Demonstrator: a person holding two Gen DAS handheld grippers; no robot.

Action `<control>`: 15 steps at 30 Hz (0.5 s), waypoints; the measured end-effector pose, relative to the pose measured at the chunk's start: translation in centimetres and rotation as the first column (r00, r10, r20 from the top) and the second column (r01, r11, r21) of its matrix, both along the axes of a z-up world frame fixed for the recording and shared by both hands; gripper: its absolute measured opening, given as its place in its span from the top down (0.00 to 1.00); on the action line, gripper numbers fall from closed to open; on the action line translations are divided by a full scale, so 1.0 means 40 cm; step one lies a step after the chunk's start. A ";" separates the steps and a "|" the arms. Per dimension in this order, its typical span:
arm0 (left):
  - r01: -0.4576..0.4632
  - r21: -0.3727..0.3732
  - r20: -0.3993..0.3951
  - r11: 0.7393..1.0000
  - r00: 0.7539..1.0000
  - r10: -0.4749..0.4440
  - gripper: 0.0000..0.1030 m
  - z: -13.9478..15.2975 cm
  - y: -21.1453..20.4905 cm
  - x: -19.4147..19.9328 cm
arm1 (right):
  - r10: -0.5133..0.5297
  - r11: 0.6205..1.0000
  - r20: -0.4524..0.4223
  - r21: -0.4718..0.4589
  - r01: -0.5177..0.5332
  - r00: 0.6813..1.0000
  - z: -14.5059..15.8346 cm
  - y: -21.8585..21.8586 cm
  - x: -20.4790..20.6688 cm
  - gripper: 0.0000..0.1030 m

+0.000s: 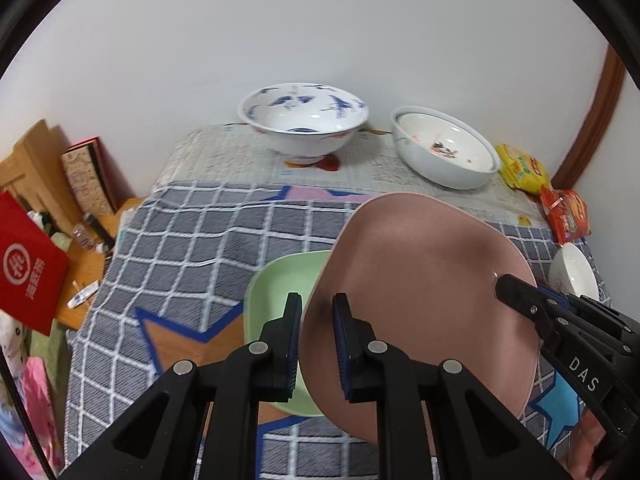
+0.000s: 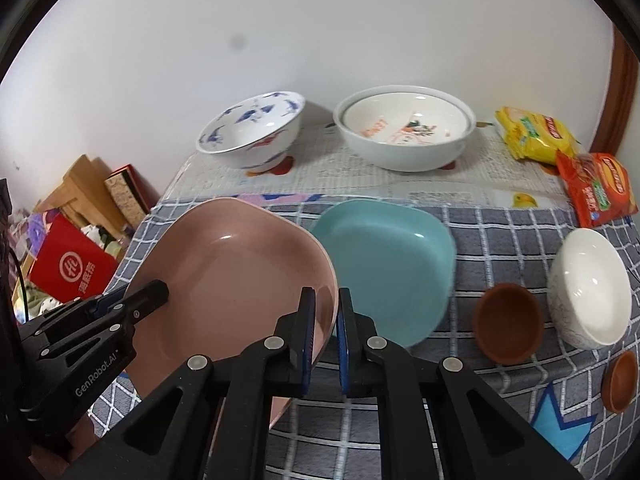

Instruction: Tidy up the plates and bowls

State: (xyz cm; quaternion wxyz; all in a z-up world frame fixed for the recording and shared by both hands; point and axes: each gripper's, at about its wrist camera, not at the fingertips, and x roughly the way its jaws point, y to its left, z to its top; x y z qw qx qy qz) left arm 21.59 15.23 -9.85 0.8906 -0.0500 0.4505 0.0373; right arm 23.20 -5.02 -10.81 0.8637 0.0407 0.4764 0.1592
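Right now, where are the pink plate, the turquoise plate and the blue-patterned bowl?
pink plate point(image 2: 236, 268): right wrist view, inner floor.
turquoise plate point(image 2: 384, 264): right wrist view, centre.
blue-patterned bowl point(image 1: 304, 120): left wrist view, inside wall.

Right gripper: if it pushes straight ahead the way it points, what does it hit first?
Right gripper is shut on the pink square plate's rim; beyond that, the teal square plate lies first in line, though depth is unclear.

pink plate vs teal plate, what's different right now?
The pink plate is tilted and off the cloth, both grippers, left and right, pinching opposite rims; the teal plate lies flat on the checked cloth, untouched. Pink overlaps the teal plate's left edge in the right wrist view. Shared: rounded-square shape, glossy, nothing on them.
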 end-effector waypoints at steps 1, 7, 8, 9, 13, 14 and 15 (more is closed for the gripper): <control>-0.011 -0.001 -0.002 1.000 1.000 0.011 0.85 -0.003 0.012 -0.005 | 0.013 1.000 0.001 -0.004 -0.013 1.000 -0.001 0.017 -0.001 0.90; -0.068 -0.012 -0.023 0.998 0.997 0.068 0.85 -0.042 0.069 -0.020 | 0.075 0.997 -0.017 -0.022 -0.075 0.997 -0.031 0.087 0.012 0.90; -0.077 -0.017 -0.028 0.997 0.997 0.076 0.85 -0.049 0.077 -0.019 | 0.082 0.996 -0.021 -0.022 -0.082 0.996 -0.038 0.095 0.015 0.90; -0.085 -0.023 -0.032 0.996 0.996 0.084 0.85 -0.056 0.085 -0.018 | 0.089 0.996 -0.027 -0.026 -0.090 0.996 -0.046 0.103 0.019 0.90; -0.101 -0.031 -0.051 0.994 0.994 0.099 0.85 -0.082 0.099 -0.009 | 0.118 0.992 -0.046 -0.045 -0.120 0.992 -0.082 0.135 0.043 0.90; -0.101 -0.029 -0.054 0.994 0.994 0.099 0.85 -0.087 0.099 -0.005 | 0.121 0.991 -0.049 -0.049 -0.123 0.991 -0.088 0.139 0.048 0.90; -0.103 -0.030 -0.057 0.994 0.993 0.101 0.85 -0.093 0.099 -0.001 | 0.124 0.991 -0.051 -0.053 -0.126 0.991 -0.094 0.142 0.054 0.90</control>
